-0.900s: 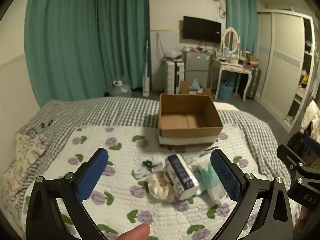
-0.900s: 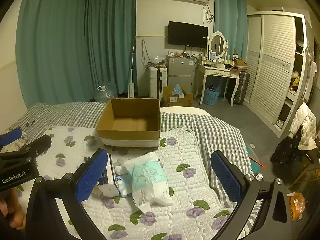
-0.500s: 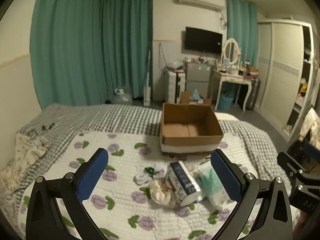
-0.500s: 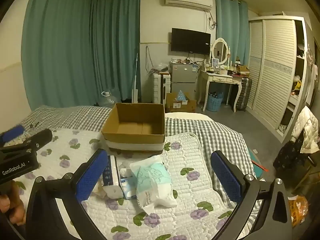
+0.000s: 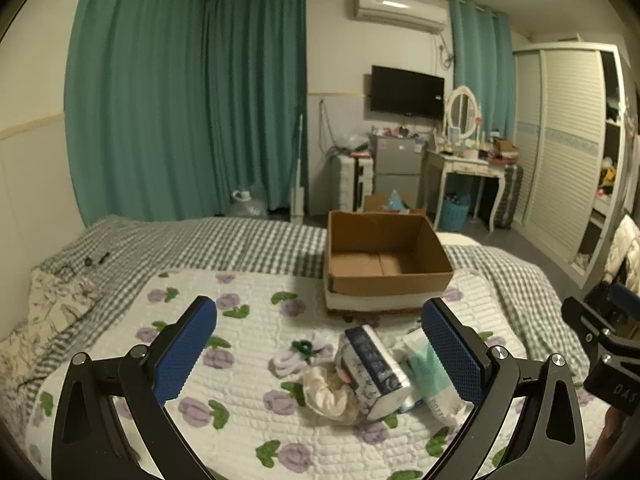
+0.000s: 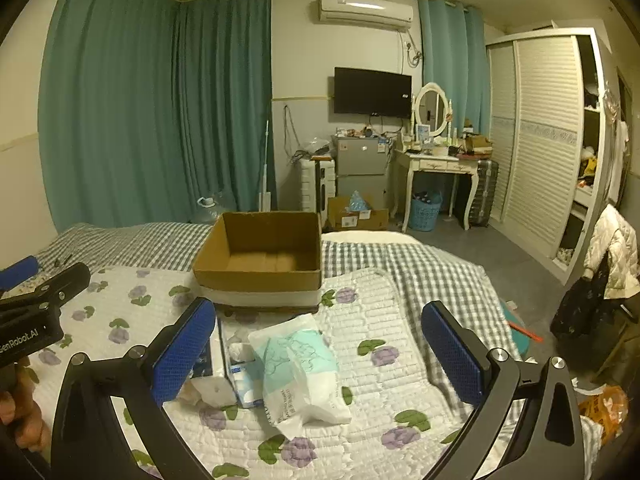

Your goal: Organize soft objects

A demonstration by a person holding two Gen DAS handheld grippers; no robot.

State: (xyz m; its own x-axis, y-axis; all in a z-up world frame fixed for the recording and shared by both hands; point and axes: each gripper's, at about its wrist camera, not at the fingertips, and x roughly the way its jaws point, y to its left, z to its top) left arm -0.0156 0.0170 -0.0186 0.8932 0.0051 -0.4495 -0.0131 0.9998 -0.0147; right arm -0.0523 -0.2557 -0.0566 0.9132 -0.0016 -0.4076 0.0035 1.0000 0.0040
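A small pile of soft things lies on the floral quilt (image 5: 248,340): a blue-and-white tissue pack (image 5: 374,370), a cream scrunchie (image 5: 330,394), a white cloth with a green bow (image 5: 300,354) and a white-and-teal plastic pack (image 6: 298,372). An open cardboard box (image 5: 384,260) stands empty behind the pile; it also shows in the right wrist view (image 6: 260,258). My left gripper (image 5: 320,354) is open and empty above the pile. My right gripper (image 6: 318,354) is open and empty above the teal pack.
The bed has a grey checked cover (image 6: 420,268) and drops off to the floor at the right. A patterned pillow (image 5: 52,312) lies at the left edge. A dressing table (image 6: 436,164), fridge and wardrobe stand beyond the bed.
Both grippers have risen and tilted up a little, so the pile and box sit lower in both views. Both stay open and empty.
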